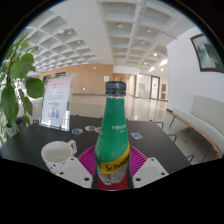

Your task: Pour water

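A green Schweppes bottle (113,132) with a green cap and a yellow label stands upright between my fingers. My gripper (112,168) is shut on the bottle, with the magenta pads (88,158) pressing on its lower body from both sides. The bottle seems lifted a little above the dark round table (150,140). A white cup (57,151) stands on the table just left of the left finger.
A standing sign card (57,103) is on the table's far left, beside a leafy plant (14,88). Small coloured stickers lie on the table beyond the bottle. A white bench (195,120) runs along the right wall of a wide hall.
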The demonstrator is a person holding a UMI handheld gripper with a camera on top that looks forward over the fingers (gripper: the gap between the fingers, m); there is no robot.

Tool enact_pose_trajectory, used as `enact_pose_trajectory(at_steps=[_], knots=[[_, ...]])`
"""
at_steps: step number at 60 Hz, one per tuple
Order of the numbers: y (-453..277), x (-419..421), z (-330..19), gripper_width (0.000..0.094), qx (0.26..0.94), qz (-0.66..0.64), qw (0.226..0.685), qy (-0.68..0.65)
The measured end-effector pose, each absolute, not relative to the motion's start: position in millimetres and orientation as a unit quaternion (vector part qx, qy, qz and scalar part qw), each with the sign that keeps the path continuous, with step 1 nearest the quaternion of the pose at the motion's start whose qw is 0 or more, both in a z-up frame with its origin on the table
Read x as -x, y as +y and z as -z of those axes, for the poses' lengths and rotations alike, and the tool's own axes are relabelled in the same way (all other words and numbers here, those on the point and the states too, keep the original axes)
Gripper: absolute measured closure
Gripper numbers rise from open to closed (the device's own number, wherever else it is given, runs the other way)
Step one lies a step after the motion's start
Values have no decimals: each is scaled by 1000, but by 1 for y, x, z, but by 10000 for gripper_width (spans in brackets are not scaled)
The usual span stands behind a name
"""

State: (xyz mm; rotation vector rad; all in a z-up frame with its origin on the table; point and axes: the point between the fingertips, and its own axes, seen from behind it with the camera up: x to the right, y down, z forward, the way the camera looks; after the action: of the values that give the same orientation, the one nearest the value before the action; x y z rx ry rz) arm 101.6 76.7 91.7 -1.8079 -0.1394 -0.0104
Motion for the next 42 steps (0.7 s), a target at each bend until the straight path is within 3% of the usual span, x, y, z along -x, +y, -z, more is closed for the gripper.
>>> enact_pose_trajectory(at_steps=[5, 9, 16, 17, 21, 24, 29, 42], knots=[[73, -112, -65, 527, 800, 18, 596, -56], [73, -113, -68, 518, 792, 12, 608, -44], [73, -115, -65, 374, 800, 9, 598, -37], [71, -115, -63, 351, 806, 11, 591, -36], [61, -114, -62, 60, 818, 7, 575, -31], [53, -114, -67, 105, 820, 9, 571, -27], [31, -117, -82, 66, 821, 23, 570, -24], [-58, -114, -116, 78, 828, 45, 559, -22]])
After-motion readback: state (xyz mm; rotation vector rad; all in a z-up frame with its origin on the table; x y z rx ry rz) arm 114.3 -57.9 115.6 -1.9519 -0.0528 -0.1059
